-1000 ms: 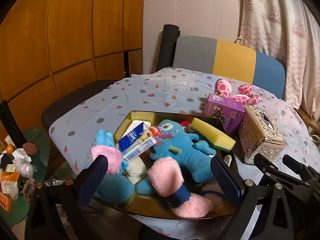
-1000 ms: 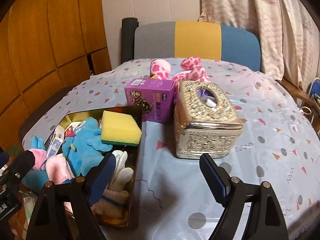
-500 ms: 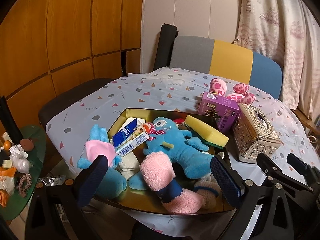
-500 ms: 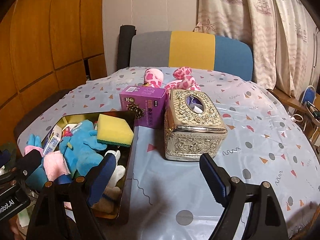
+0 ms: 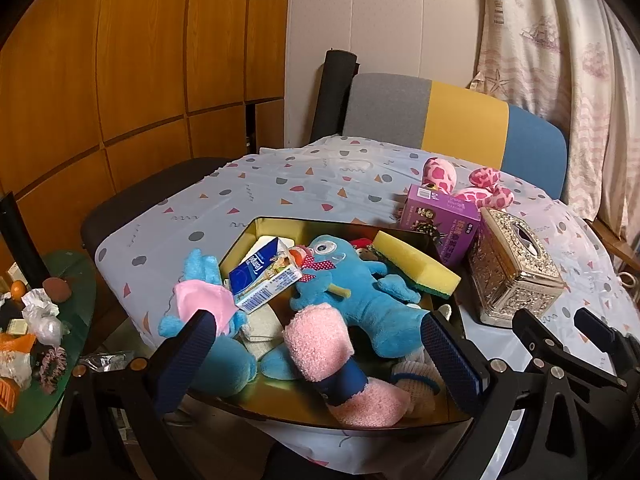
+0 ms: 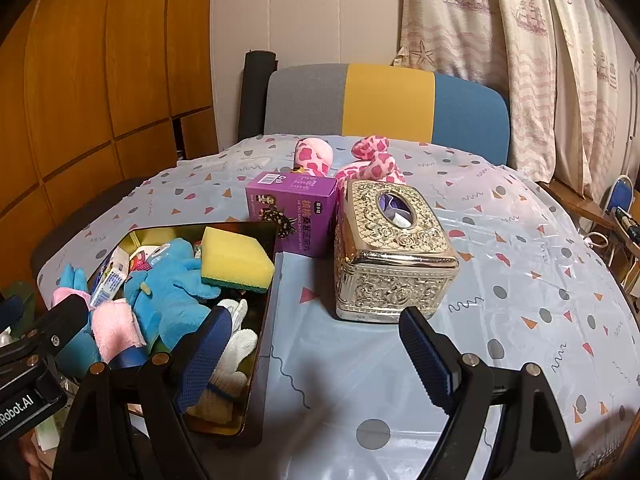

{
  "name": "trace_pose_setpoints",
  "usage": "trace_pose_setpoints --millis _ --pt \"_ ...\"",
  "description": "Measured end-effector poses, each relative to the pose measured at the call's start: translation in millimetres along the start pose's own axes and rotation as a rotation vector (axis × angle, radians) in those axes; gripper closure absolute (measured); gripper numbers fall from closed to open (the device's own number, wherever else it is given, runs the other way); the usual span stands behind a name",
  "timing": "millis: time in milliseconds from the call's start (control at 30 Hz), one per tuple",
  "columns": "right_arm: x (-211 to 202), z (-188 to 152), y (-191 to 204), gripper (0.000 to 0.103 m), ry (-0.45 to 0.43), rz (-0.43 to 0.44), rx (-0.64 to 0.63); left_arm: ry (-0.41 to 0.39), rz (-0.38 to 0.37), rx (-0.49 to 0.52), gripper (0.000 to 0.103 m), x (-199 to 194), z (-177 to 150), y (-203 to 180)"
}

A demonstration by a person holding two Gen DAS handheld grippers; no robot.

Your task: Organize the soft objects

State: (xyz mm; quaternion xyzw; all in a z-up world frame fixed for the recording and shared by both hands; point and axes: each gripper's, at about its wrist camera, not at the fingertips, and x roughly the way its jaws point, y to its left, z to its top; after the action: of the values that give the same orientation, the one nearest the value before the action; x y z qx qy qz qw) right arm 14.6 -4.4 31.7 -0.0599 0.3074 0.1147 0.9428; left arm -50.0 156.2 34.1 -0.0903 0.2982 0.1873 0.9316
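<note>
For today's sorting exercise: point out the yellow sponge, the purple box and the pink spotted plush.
yellow sponge (image 6: 236, 258), right wrist view, top face.
purple box (image 6: 294, 216), right wrist view, front face.
pink spotted plush (image 5: 440, 172), left wrist view, rounded left end.

Both grippers have black angular frames with silver screws and dark blue textured fingers (image 6: 428, 356).

A gold tray (image 5: 256, 227) is seen near the table's front edge, heaped with a blue plush toy (image 5: 360, 292), a pink sock (image 5: 320, 344), a yellow sponge (image 5: 416, 264) and a blue carton (image 5: 260, 276). The left gripper (image 5: 316, 356) is held open just above the pile, nothing being pinched. To the right, a purple box (image 5: 440, 220) and a silver tissue box (image 5: 516, 268) are placed side by side; a pink spotted toy (image 5: 464, 184) is seen behind them.
</note>
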Motion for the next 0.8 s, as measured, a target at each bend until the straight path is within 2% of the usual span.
trace_pose_setpoints --millis 800 --pt "0.3 -2.4 -7.5 0.016 0.004 -0.026 0.016 0.005 -0.004 0.008 0.0 -0.8 -1.6 -5.1"
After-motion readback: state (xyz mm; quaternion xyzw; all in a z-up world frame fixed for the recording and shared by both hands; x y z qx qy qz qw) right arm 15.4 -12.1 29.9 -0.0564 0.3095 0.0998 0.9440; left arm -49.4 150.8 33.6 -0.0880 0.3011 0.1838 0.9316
